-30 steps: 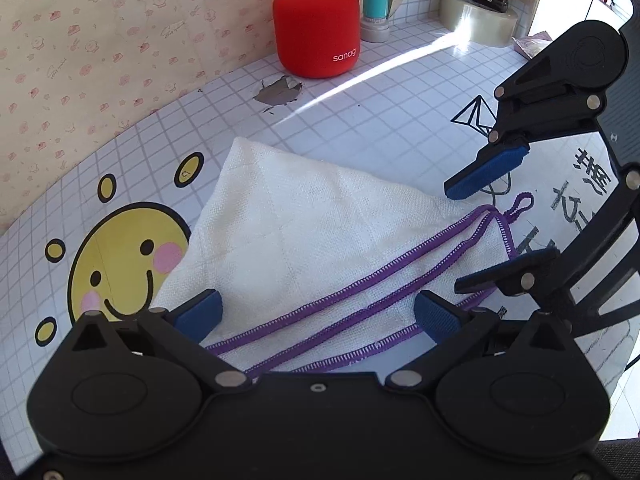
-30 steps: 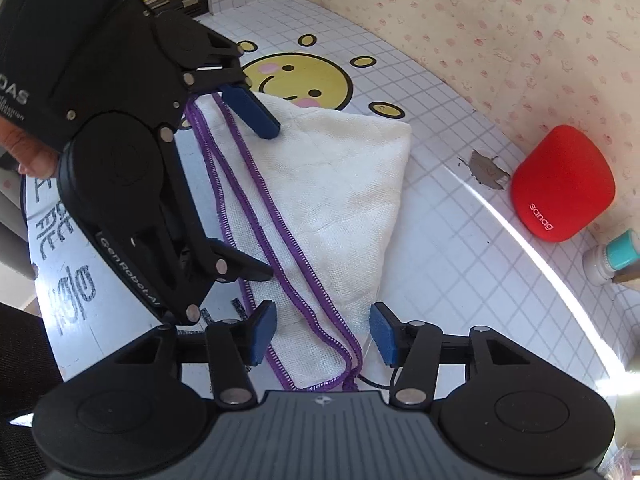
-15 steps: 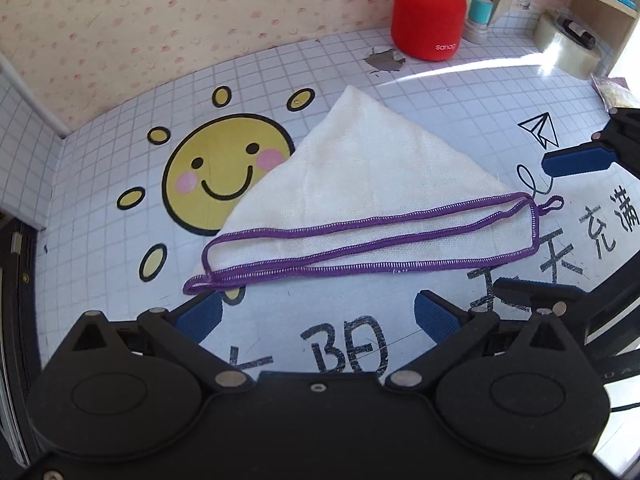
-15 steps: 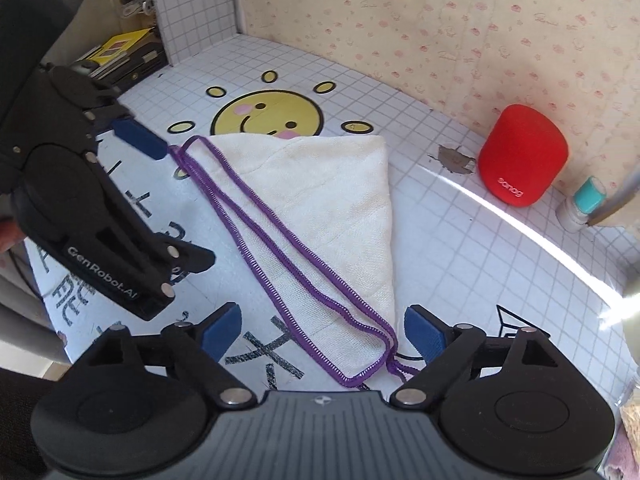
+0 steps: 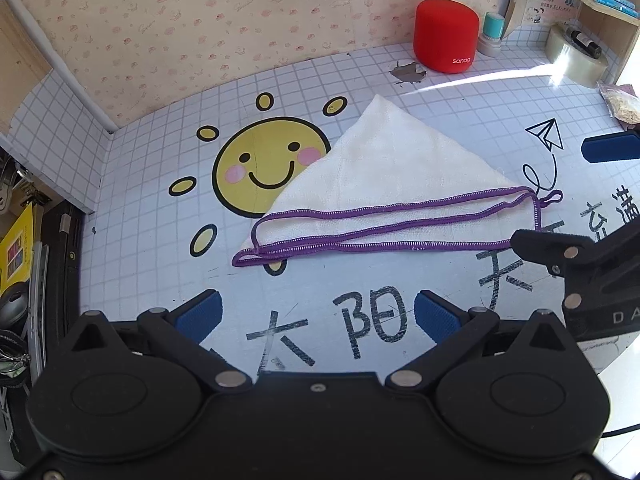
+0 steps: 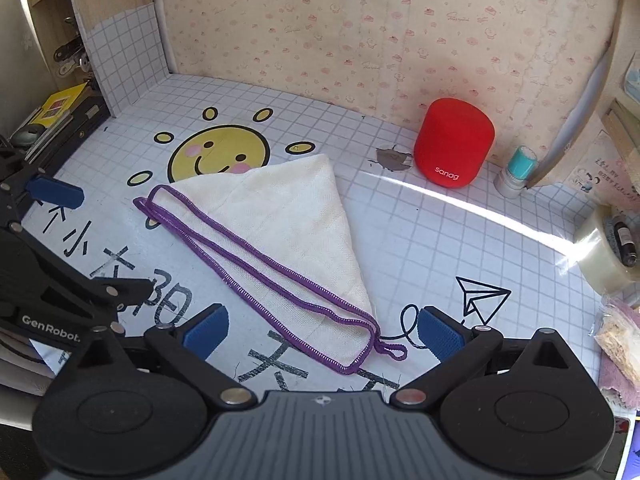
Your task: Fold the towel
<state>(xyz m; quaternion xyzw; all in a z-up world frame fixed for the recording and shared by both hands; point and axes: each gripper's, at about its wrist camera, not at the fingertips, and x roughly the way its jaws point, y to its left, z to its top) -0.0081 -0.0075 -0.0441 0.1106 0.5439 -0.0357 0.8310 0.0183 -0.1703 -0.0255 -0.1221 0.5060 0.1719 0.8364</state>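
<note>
Towel point(image 5: 384, 184) lies flat as a folded triangle mid-table, apex toward 12 o'clock; left gripper point(image 5: 316, 316) spread and empty, right gripper point(image 6: 320, 332) jaws opening, nothing between them; next, pinch the purple-hemmed corners squarely.

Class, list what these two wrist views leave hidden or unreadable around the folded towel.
- Towel: its layer count, left wrist view; top layer covers the rest.
- Right hand-held gripper: body, cut off by the frame edge.
- Bottle: label too small, right wrist view, inside the tape roll.
</note>
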